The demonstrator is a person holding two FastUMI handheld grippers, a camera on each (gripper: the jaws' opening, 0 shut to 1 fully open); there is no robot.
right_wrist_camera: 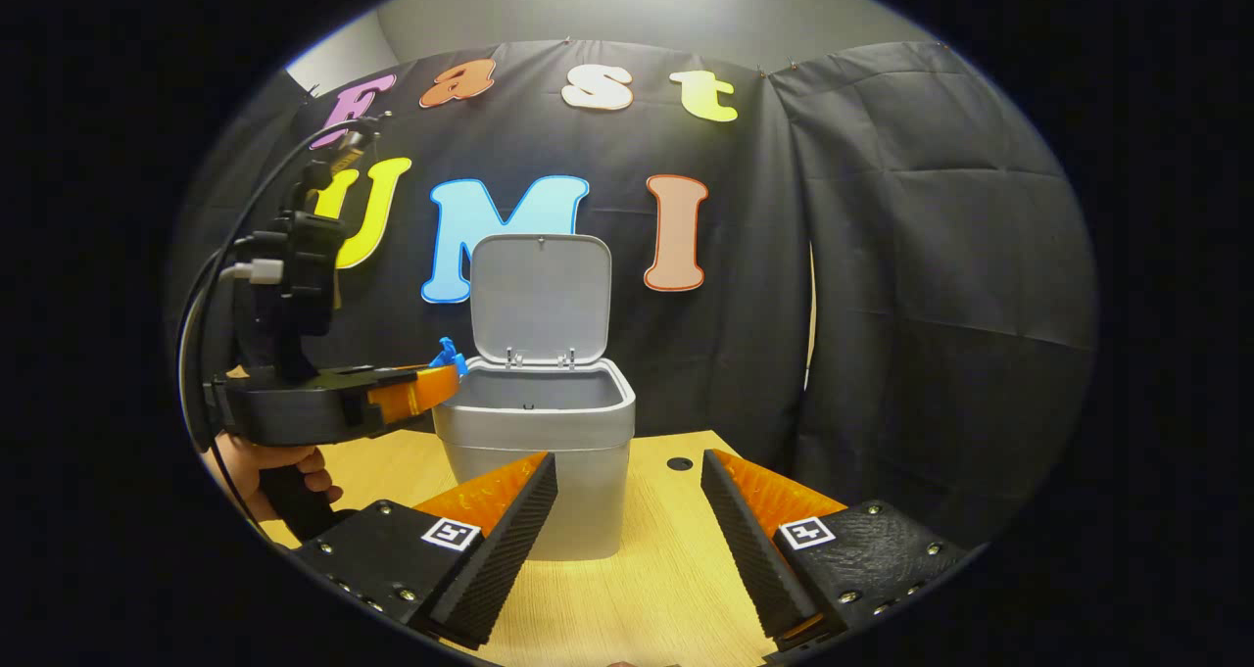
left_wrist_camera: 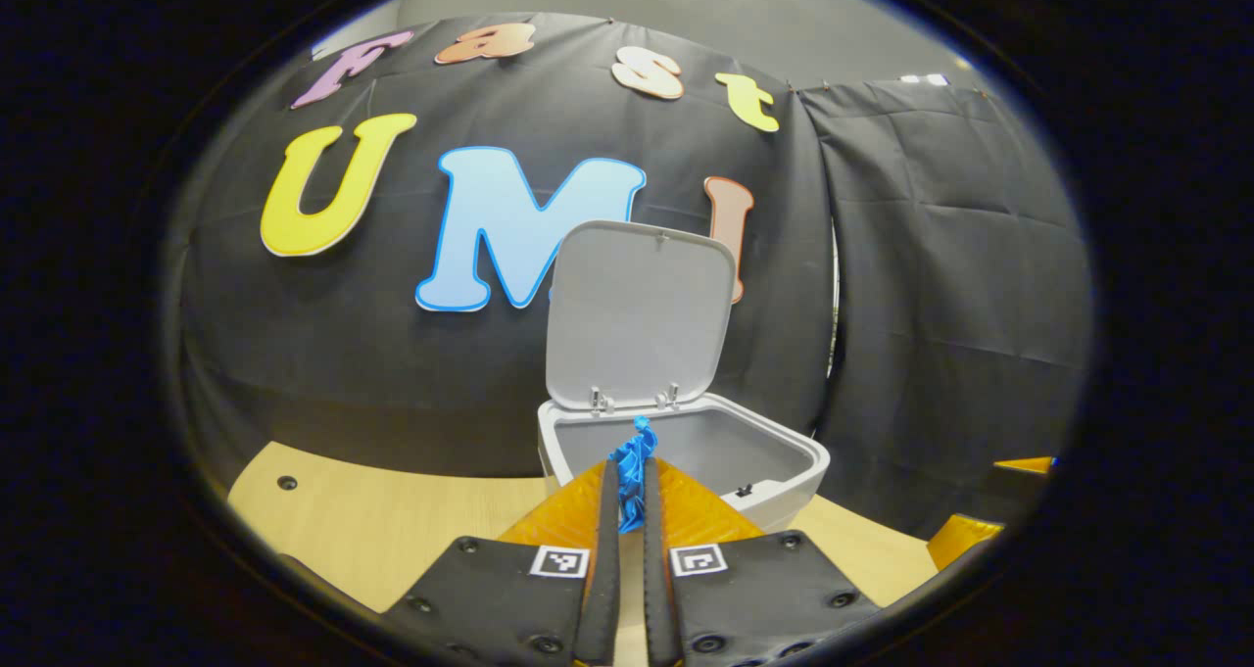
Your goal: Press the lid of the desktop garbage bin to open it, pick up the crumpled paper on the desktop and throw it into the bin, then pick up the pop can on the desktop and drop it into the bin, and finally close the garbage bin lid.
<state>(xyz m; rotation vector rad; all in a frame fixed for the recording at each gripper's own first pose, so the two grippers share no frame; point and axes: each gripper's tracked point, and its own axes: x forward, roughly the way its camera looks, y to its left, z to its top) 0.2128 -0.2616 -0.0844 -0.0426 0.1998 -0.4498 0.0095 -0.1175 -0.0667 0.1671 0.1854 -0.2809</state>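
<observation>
One scrap of crumpled blue paper (left_wrist_camera: 633,471) is pinched between the left gripper (left_wrist_camera: 632,496) fingers, which are drawn almost together on it; its ragged end pokes up past the tips, long axis running along the fingers toward the bin. In the right gripper view the same paper (right_wrist_camera: 449,354) shows as a small tuft at the tip of the left gripper (right_wrist_camera: 431,385), held level just beside the bin's rim on the left. The grey desktop garbage bin (right_wrist_camera: 534,432) stands upright on the wooden desktop (right_wrist_camera: 647,569), its lid (right_wrist_camera: 541,295) swung up and back on its hinges. Its inside is partly hidden by the rim. The right gripper (right_wrist_camera: 627,505) hangs in front of the bin, jaws spread wide, holding nothing. A hand (right_wrist_camera: 279,476) grips the left gripper's handle.
</observation>
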